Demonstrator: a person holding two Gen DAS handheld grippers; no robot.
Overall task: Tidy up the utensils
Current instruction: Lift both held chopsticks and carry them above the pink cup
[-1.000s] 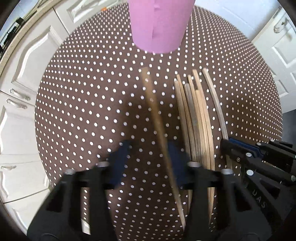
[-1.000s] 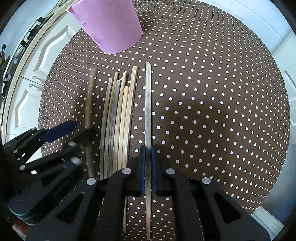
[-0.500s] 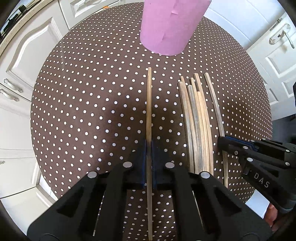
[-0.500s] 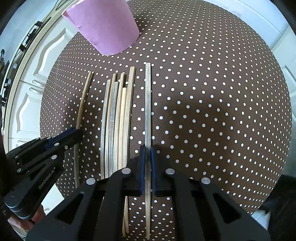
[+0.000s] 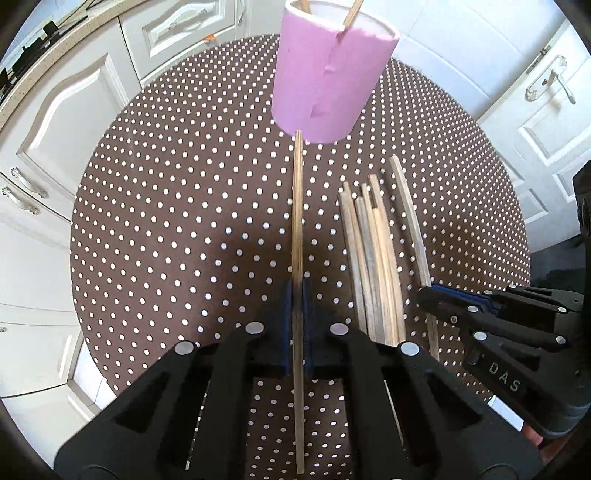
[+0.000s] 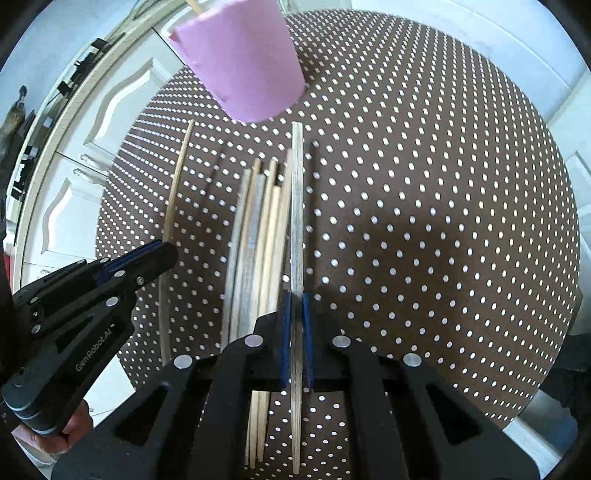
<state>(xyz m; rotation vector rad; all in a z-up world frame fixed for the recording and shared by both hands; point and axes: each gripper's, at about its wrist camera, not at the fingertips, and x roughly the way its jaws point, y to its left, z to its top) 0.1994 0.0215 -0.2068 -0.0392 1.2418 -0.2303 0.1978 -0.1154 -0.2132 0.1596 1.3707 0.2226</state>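
Gripping one chopstick (image 5: 297, 236), left gripper (image 5: 296, 295) clamped tight; right gripper (image 6: 296, 306) pinched on grey chopstick (image 6: 296, 206); loose chopsticks (image 5: 373, 258) between them; pink cup (image 5: 325, 77) ahead on table (image 5: 166, 206).

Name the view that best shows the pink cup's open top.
The left wrist view: the pink cup shows its whole white rim, with two sticks poking out. In the right wrist view the cup is blurred and its top is cut off by the frame.
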